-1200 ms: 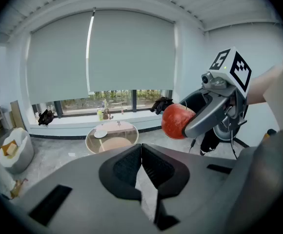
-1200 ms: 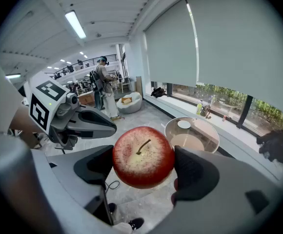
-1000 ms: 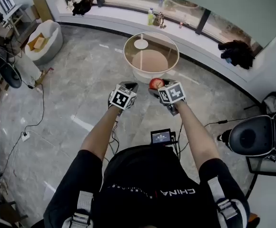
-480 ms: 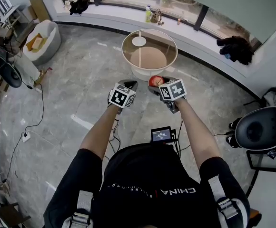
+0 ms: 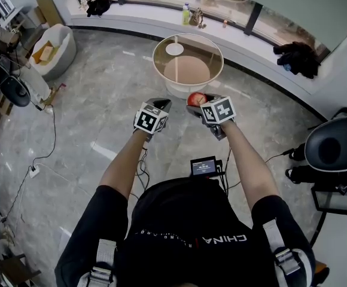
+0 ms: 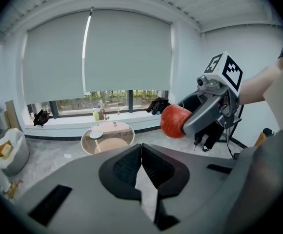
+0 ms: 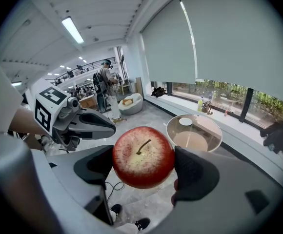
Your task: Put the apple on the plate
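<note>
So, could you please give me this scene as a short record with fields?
apple: held in the air by the right gripper, stem towards its camera
left gripper: jaws together, nothing between them
plate: white, on the round glass table ahead of both grippers
task stage: apple not yet on plate

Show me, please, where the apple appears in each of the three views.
Head view: apple above centre, just below the table.
Left gripper view: apple right of centre, to the right of the table.
Right gripper view: apple at centre, clamped between the jaws; table upper right.
Shared landmark: the round table.
</note>
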{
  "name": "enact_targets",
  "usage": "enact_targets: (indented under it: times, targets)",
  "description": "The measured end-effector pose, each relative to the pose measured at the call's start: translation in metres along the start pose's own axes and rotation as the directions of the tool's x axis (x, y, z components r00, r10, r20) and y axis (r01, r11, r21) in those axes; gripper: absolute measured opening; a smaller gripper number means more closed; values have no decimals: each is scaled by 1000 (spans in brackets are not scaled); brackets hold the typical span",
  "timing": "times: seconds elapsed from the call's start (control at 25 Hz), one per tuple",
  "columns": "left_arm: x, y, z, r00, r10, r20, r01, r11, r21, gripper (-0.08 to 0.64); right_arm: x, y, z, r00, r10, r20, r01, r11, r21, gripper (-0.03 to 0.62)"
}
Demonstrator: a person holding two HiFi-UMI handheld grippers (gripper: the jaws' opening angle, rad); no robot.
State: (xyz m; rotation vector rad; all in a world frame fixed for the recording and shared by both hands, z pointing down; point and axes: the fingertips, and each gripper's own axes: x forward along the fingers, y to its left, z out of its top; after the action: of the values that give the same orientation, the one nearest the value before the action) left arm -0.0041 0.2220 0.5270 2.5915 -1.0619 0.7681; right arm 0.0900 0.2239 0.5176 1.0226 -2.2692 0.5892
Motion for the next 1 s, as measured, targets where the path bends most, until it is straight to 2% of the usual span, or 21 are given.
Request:
enact_targets:
  times: [0.32,0.52,0.68,1.0]
  targets:
    - [13,0,-1,999,14,-40,-13,1000,9,17,-3,-25,-7,1000,15,-24,-15,1000,-2,411]
    - [31,-4,-1,997,42,-65,-43,999,-18,17,-9,-55,-19,999,33,-32,-32,999,11,411]
    - [40,-13,12,998,33,-55,-36,997,-61,17,-13,-74,-22,998,50,-24,-50,998,28,411]
    - [52,8,8,994,73,-83,-78,995,-59,17,11,-90,-27,996,82,-48,-79,995,58,411]
